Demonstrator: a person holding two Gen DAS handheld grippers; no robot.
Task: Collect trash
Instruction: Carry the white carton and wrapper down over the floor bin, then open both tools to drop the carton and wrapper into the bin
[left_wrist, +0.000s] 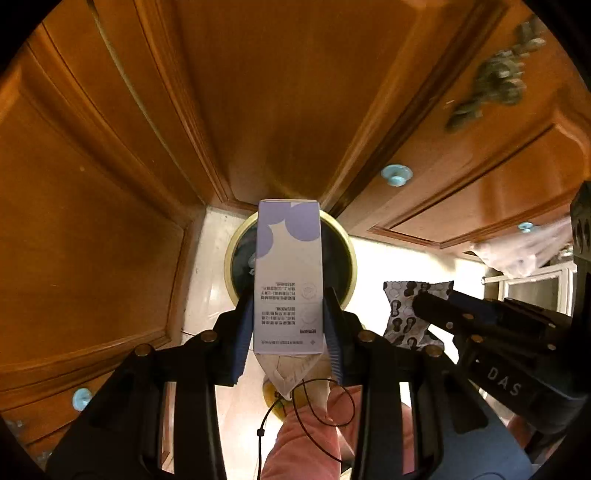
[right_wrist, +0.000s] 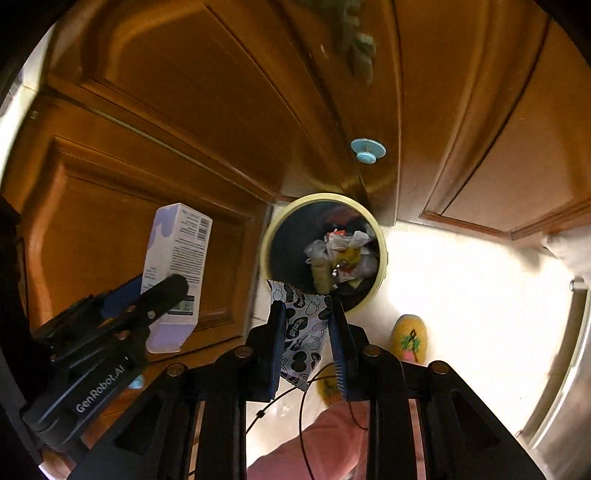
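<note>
My left gripper (left_wrist: 289, 321) is shut on a tall white and lilac carton (left_wrist: 288, 273), held upright over the round trash bin (left_wrist: 231, 258) on the floor. The same carton (right_wrist: 177, 266) and left gripper (right_wrist: 147, 295) show at the left of the right wrist view. My right gripper (right_wrist: 308, 325) is shut on a black and white patterned wrapper (right_wrist: 304, 332), just in front of the bin (right_wrist: 266, 243), which holds crumpled trash (right_wrist: 341, 258). In the left wrist view the wrapper (left_wrist: 402, 306) and right gripper (left_wrist: 436, 306) sit to the right of the carton.
Wooden cabinet doors (left_wrist: 288, 92) with light blue knobs (right_wrist: 367, 149) rise right behind the bin, forming a corner. A yellow slipper (right_wrist: 409, 336) and a pink trouser leg (right_wrist: 325, 443) are below the grippers. A steel appliance edge (right_wrist: 569, 369) stands at the right on the pale floor.
</note>
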